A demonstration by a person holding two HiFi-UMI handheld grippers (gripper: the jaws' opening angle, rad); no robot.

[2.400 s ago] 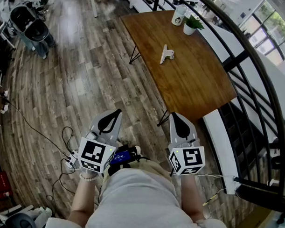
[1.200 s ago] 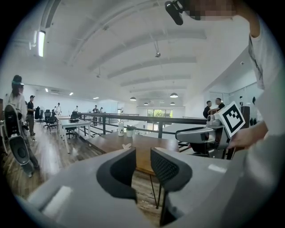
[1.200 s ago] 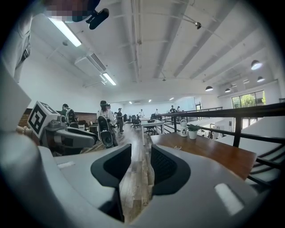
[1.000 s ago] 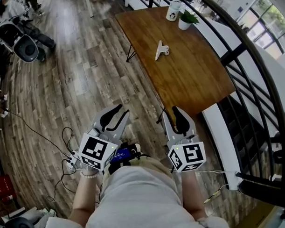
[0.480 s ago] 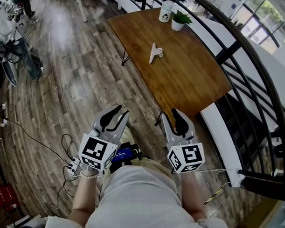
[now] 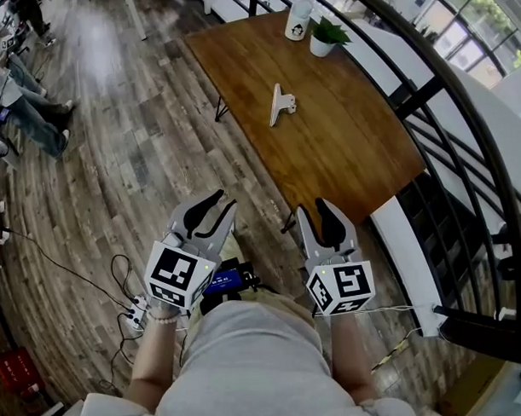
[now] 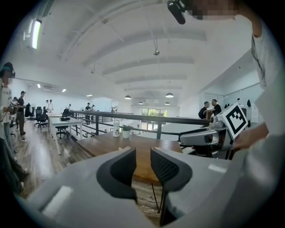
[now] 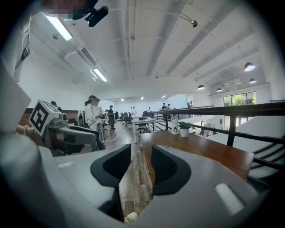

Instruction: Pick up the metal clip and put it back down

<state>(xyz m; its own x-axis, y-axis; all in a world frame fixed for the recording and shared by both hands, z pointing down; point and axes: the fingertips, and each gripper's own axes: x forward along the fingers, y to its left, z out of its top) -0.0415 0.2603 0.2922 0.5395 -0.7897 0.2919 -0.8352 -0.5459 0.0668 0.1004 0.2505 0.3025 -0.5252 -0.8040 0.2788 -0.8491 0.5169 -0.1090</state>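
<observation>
The metal clip [image 6: 280, 104] stands on the brown wooden table [image 6: 353, 157] in the upper middle of the head view, well apart from both grippers, which are held low in the frame over the plank floor [image 6: 139, 156]. The left gripper [image 6: 213, 204] has its jaws spread with only open air between them. Its own view looks through that gap at the table's near edge. The right gripper [image 6: 318, 208] also has its jaws parted and holds nothing, and it sits just short of the table's near corner, above a thin black table leg [image 6: 288, 221]. A stretch of bare tabletop lies between that corner and the clip. At the far end of the table, toward the top of the frame, a white mug [image 6: 299, 19] stands just beside a small potted plant [image 6: 325, 37], both well beyond the clip. A black railing [image 6: 462, 110] curves down the right side of the frame, close along the table's right edge. Black cables [image 6: 118, 272] and a power strip [image 6: 134, 311] lie on the floor at the lower left, beside the left gripper. A person's legs [image 6: 31, 108] show at the upper left edge, far from the table.
</observation>
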